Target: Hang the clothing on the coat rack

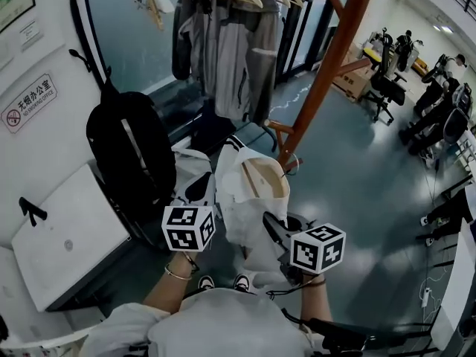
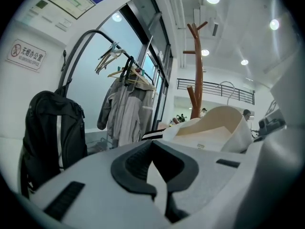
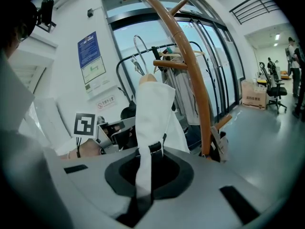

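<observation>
Fingers of my left gripper and right gripper pinch the white garment, tips buried; the coat rack is cut off above.

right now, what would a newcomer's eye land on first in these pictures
The white garment at the centre comes first, pinched between the left gripper and the right gripper. Just behind it rises the tall orange-brown wooden coat rack. The bulky black backpack stands out at the left by the white wall, with grey jackets on hangers at top centre.
</observation>
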